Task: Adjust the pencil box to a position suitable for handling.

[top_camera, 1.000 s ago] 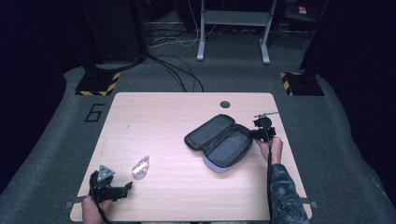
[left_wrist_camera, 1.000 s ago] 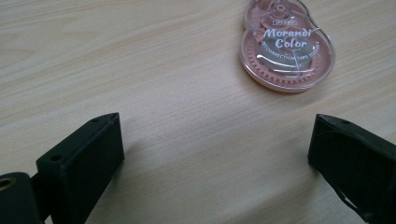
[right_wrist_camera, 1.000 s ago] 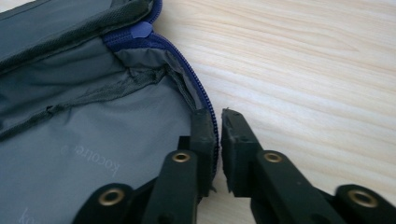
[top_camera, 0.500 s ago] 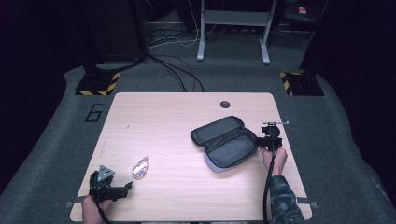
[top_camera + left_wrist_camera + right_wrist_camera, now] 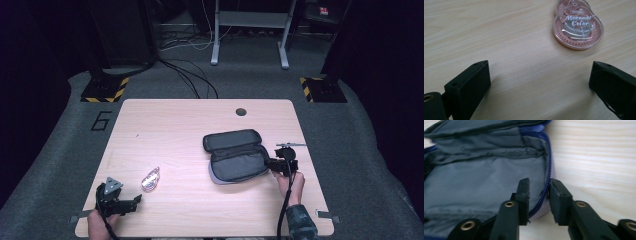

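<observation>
Item one, near left edge of the counter (image 5: 165,115): our left gripper (image 5: 131,201), resting low by the near edge with its jaws spread wide and nothing between them. We judge it parked there in waiting, aimed at the next item.

Item two, just ahead of that gripper: a correction tape dispenser (image 5: 577,25), clear shell over a pink geared wheel, printed "Morandi Color". It lies flat on the bare wood, apart from both jaws, and well apart from the case. From the high view it shows as a small pale shape (image 5: 150,179). We take it as the likely thing to go into the case, which would explain why it lies within easy reach of the left gripper.

Item three, right of centre: a zip pencil case (image 5: 235,156), dark outside, grey lining, blue zipper, lying unzipped with its lid folded back toward the far side, so that the inside faces up and is ready to receive.

Item four, at the case's right end: our right gripper (image 5: 539,202). Its jaws have just been opening; the case's zippered rim passes between them, and a gap shows on either side, so we read the pads as no longer pressing. We judge that the grip on the rim served to drag or steady the case, and is now being let go.
</observation>
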Demonstrator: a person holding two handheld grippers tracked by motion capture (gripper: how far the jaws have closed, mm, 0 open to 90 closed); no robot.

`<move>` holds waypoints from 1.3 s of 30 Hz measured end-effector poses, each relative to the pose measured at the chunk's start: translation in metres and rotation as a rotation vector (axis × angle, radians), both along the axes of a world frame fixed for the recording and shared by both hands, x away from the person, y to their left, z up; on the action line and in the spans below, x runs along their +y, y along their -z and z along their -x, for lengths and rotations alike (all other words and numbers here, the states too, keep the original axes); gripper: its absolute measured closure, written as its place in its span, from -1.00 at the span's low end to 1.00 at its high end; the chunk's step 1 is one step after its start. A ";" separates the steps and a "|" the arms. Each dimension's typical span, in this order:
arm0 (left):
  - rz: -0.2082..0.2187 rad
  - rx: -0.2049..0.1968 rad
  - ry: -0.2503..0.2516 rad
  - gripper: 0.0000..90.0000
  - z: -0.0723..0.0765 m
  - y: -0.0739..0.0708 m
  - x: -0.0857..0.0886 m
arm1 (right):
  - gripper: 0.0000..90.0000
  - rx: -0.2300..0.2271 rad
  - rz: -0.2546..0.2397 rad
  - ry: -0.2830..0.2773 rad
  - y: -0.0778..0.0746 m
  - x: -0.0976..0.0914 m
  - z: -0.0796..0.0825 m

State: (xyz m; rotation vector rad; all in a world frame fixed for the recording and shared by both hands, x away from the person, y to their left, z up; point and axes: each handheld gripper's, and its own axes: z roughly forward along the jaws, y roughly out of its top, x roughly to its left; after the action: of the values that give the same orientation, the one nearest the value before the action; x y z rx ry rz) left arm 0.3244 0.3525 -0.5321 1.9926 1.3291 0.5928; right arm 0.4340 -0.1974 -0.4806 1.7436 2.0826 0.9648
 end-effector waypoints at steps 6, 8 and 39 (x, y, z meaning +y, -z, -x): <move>0.000 0.001 0.001 -0.92 0.000 0.000 0.000 | 0.36 -0.007 -0.026 -0.079 0.003 0.017 0.013; 0.000 0.001 0.001 -0.92 0.000 0.000 0.000 | 0.33 -0.004 -0.034 -0.101 0.003 0.023 0.015; -0.002 0.006 0.003 -0.91 0.000 -0.001 0.001 | 0.27 -0.043 -0.057 -0.159 0.020 0.056 -0.023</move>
State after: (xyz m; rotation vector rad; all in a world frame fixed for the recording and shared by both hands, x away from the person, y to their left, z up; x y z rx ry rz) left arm 0.3246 0.3530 -0.5314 2.0000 1.3292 0.5871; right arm 0.4570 -0.1418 -0.5007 1.5875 2.2133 1.1051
